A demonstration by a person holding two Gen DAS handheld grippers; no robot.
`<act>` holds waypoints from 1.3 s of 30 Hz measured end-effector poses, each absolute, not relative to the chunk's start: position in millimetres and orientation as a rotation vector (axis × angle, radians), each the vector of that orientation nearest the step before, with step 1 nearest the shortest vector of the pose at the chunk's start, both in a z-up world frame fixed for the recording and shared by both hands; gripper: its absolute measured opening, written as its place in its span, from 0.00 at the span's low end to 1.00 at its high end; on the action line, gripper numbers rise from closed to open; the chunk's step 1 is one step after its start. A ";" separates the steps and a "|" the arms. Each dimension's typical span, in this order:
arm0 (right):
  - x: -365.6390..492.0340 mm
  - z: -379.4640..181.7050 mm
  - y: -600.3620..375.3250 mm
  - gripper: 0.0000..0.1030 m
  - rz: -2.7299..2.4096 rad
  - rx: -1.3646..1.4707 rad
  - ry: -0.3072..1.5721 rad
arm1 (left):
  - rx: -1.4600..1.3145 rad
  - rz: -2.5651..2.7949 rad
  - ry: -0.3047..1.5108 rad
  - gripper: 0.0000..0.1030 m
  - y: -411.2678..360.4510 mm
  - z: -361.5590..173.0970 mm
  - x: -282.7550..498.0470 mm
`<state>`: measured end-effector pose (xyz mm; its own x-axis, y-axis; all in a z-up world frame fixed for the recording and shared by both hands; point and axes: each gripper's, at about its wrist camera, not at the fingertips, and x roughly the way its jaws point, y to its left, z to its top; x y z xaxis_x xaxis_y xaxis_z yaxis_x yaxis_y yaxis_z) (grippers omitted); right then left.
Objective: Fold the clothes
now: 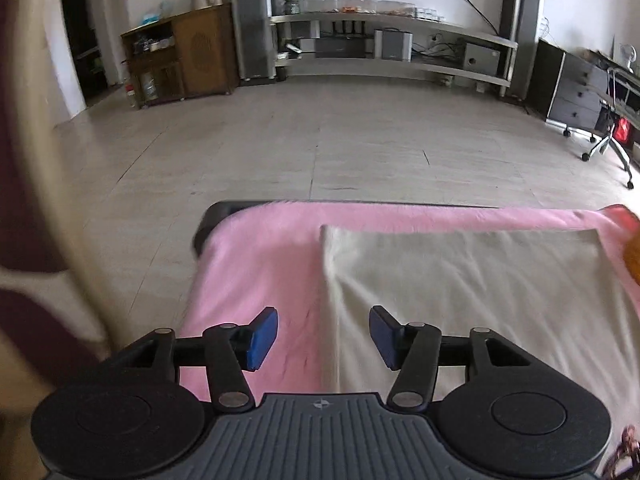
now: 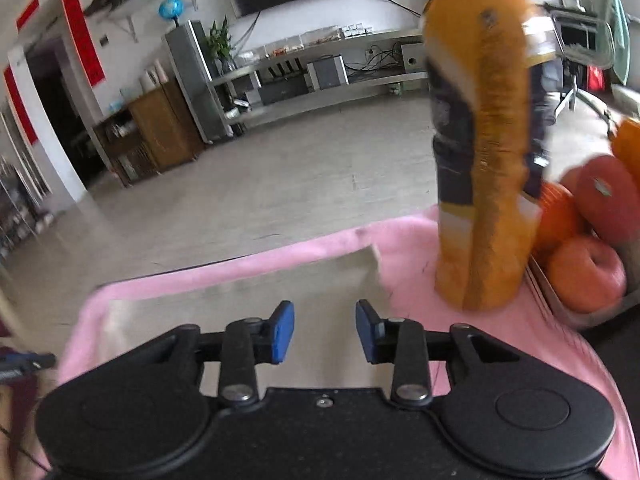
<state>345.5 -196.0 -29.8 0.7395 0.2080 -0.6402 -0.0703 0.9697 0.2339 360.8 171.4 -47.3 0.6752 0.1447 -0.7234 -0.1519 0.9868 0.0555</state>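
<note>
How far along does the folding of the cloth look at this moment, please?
Done: the cream cloth lies flat as a neat rectangle on the pink blanket. In hand: nothing; left tongs and right tongs hang open above it. Left: any further folds.

bottle label [image 2: 486, 128] blurred, no text readable
</note>
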 end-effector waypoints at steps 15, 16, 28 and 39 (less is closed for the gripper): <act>454.3 -115.2 -181.3 0.25 0.028 0.112 0.779 | -0.079 0.046 0.794 0.41 187.0 -112.3 446.1; 455.2 -117.3 -182.8 0.13 0.042 0.124 0.773 | -0.089 0.070 0.785 0.20 187.0 -111.5 447.2; 356.9 -9.9 -204.4 0.05 0.075 0.154 0.573 | 0.053 0.127 0.585 0.02 151.6 0.3 340.4; 166.5 57.7 -270.1 0.05 0.097 0.258 0.549 | 0.078 0.114 0.531 0.03 115.7 35.1 135.7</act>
<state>166.5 -270.1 57.7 0.8495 0.1595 -0.5029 -0.0222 0.9632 0.2679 135.7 115.7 35.1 0.8563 0.1280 -0.5004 -0.0878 0.9908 0.1032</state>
